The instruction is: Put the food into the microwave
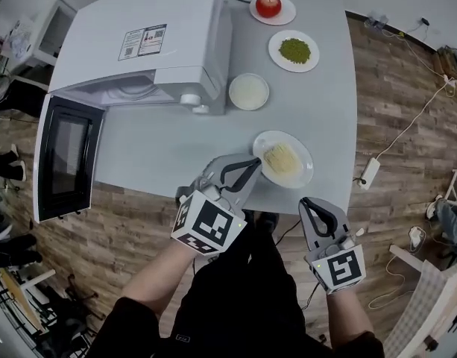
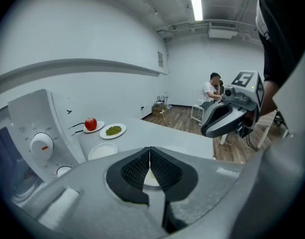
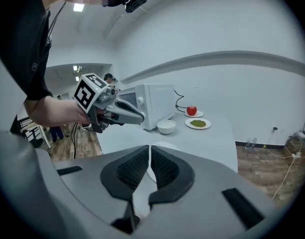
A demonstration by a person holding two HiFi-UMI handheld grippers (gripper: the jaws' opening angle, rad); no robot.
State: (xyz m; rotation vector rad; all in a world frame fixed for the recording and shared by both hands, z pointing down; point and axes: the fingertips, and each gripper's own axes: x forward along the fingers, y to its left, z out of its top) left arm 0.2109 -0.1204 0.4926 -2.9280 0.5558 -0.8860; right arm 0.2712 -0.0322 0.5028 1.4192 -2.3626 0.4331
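1. Pale yellow shredded food (image 1: 280, 157) lies heaped on a round white plate (image 1: 306, 171) at the near edge of the light grey table (image 1: 168, 151), to the right of the white microwave oven (image 1: 146, 43). It is not yet in the oven.
2. The oven's black-windowed door (image 1: 64, 159) hangs swung open to the left, so the cavity looks ready to take the plate.
3. The left gripper (image 1: 256, 162) has its jaws pressed together with nothing between them, tips at the plate's near-left rim. I judge it is set there to take or push the plate, and it would have to open before grasping the rim.
4. The right gripper (image 1: 307, 202) is likewise clenched and empty. It is held off the table's near edge, right of the plate, apparently kept out of the way.
5. A red apple (image 1: 268, 4), a white plate of green grains (image 1: 294, 51) and a white bowl (image 1: 249, 92) stand farther back, seemingly clear of the path to the door.
6. Only the head view shows the open door and where both tools sit relative to the plate.
7. The left gripper view shows its pads meeting in a thin line with the plate beneath, and the oven's dials. The right gripper view shows the left gripper side-on, low over the table.
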